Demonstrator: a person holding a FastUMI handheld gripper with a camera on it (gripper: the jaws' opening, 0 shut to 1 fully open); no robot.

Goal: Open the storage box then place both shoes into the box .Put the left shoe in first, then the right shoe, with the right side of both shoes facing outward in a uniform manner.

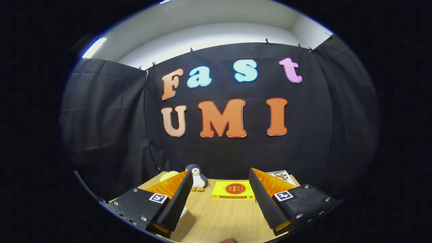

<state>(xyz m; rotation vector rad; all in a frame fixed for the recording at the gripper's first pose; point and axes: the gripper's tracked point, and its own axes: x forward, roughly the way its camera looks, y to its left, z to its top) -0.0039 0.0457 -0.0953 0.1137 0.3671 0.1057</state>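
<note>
Black cloth backs a wooden table (219, 216) at lower centre, where the gripper (221, 194) hovers spread and empty, aimed high; storage box and shoes lie outside the frame, probably lower.

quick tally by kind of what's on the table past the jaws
Gripper: jaws open, holding nothing.
Plush penguin: 1
Yellow box: 1
Printed card: 1
Pale yellow round thing, partly hidden by a jaw: 1
Total: 4

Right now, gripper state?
Gripper: open, fingers spread wide, nothing between them but bare wooden table; yellow box and penguin toy lie beyond.
</note>
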